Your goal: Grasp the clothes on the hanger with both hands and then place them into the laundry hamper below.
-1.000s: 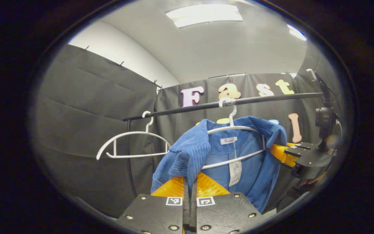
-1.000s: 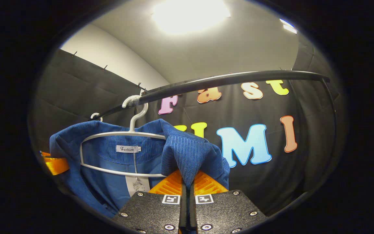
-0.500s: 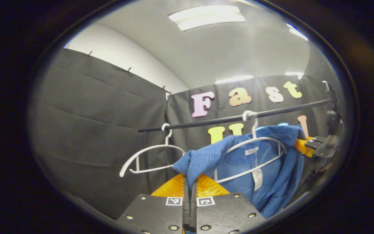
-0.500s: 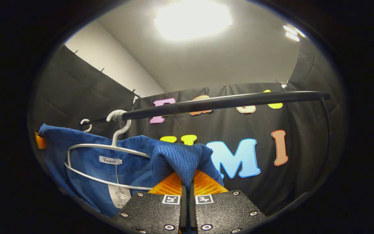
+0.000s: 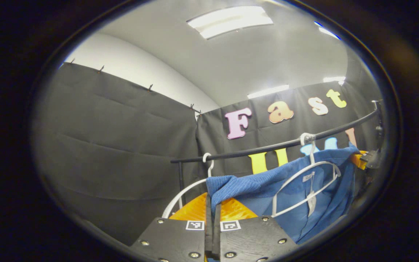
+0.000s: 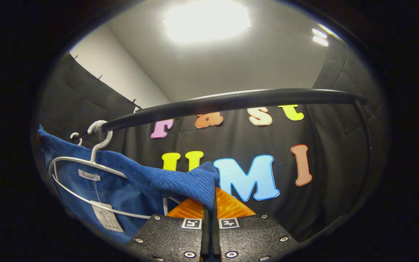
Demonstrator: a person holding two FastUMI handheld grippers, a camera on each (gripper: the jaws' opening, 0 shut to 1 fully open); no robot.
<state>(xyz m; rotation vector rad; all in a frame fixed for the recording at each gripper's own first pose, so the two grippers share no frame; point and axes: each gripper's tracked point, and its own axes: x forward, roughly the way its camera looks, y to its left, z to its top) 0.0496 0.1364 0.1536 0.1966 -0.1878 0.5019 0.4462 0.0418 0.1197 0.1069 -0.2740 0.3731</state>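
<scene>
Both claws, left claw [image 5: 212, 205] and right claw [image 6: 210, 196], pinch the blue garment [image 5: 296, 189] stretched between them.

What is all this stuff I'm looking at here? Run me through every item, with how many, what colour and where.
blue garment: one, blue ribbed cloth with a white neck label and a hanging tag, stretched between the two grippers, the hanger inside it.
white hanger with the garment: one, white, hooked on the rail.
bare white hanger: one, white, hooked on the rail nearer its post in the left gripper view.
clothes rail: one, black, running across in front of the booth's wall.
ceiling lights: several, white, overhead.
left gripper: one, fingers pressed on a fold of the garment.
right gripper: one, fingers pressed on the opposite end of the garment.
</scene>
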